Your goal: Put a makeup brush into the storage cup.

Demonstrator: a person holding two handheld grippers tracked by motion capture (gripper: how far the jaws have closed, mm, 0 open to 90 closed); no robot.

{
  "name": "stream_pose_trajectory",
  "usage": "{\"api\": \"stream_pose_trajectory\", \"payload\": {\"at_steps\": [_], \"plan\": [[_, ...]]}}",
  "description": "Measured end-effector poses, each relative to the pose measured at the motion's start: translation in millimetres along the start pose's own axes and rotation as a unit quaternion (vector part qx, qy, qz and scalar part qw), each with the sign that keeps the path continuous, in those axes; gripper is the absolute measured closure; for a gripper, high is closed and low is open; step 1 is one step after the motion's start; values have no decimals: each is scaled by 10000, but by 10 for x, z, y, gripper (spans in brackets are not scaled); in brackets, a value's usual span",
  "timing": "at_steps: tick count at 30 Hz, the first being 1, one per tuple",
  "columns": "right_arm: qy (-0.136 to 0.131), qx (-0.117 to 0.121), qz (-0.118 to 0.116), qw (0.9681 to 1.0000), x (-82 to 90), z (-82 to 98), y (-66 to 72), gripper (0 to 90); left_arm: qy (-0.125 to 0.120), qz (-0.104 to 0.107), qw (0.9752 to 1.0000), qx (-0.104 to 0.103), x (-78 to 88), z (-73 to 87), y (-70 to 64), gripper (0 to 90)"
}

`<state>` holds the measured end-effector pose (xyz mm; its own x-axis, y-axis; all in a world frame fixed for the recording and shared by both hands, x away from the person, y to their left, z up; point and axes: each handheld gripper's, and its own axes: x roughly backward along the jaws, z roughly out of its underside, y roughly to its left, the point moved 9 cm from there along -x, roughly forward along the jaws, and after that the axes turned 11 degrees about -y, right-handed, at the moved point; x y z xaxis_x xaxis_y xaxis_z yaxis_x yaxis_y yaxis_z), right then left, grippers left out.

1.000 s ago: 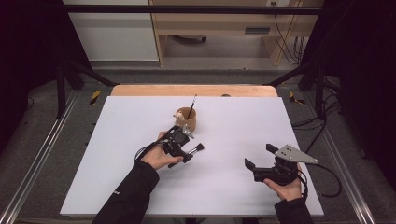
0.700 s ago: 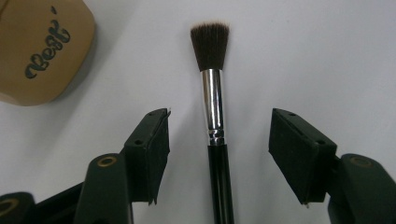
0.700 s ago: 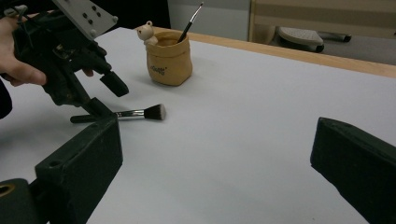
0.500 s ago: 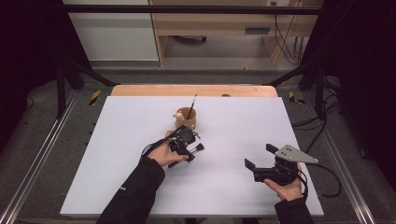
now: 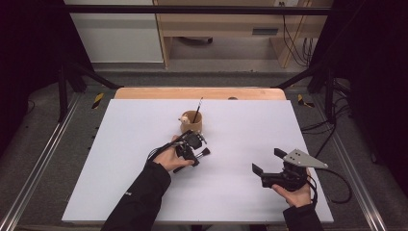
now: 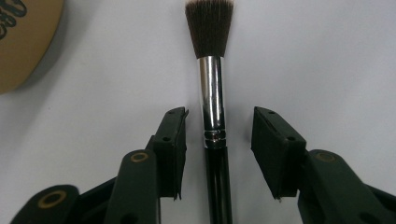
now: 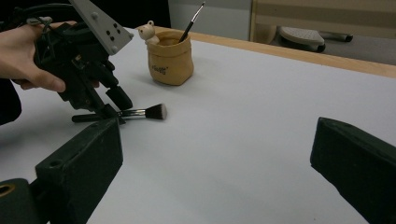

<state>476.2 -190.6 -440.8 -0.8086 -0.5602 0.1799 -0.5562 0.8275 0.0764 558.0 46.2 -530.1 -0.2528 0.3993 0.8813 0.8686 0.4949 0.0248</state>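
A makeup brush (image 6: 212,93) with a black handle, silver ferrule and dark bristles lies flat on the white table (image 5: 120,159). My left gripper (image 6: 219,114) points down over it with one jaw on each side of the ferrule. The jaws have just been closing, and a gap still shows on both sides, so the pads do not press on it. From above, the left gripper (image 5: 192,151) covers the brush handle and the bristles (image 5: 204,152) stick out to the right. My right gripper (image 5: 267,160) rests open at the front right with nothing between its jaws.
A tan pouch-shaped holder (image 5: 192,121) with a small bear figure and a thin brush standing in it sits just behind the left gripper. The wooden table edge (image 5: 202,93) runs along the back. Metal rails flank the table on both sides.
The left hand has shifted slightly toward the holder, over the brush. The right hand has kept still.
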Motion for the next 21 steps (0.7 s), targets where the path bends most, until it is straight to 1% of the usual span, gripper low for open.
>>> {"api": "stream_pose_trajectory", "payload": {"at_steps": [4, 6, 12, 15, 21], "plan": [[-5, 3, 2, 10000, -1, -2, 0, 30, 58, 11, 10000, -9, -7, 7, -4, 589], [0, -7, -1, 10000, 0, 0, 1, 30, 20, 3, 10000, 3, -14, 0, -6, 607], [12, 1, -2, 10000, -1, 3, 2, 30, 5, -2, 10000, 41, -26, -20, -4, 610], [-2, -8, -13, 10000, 0, -3, 4, 30, 7, 1, 10000, 88, -24, -20, 0, 616], [10, 4, -6, 10000, -1, 1, 3, 30, 11, 6, 9998, 205, -22, -15, 4, 675]]}}
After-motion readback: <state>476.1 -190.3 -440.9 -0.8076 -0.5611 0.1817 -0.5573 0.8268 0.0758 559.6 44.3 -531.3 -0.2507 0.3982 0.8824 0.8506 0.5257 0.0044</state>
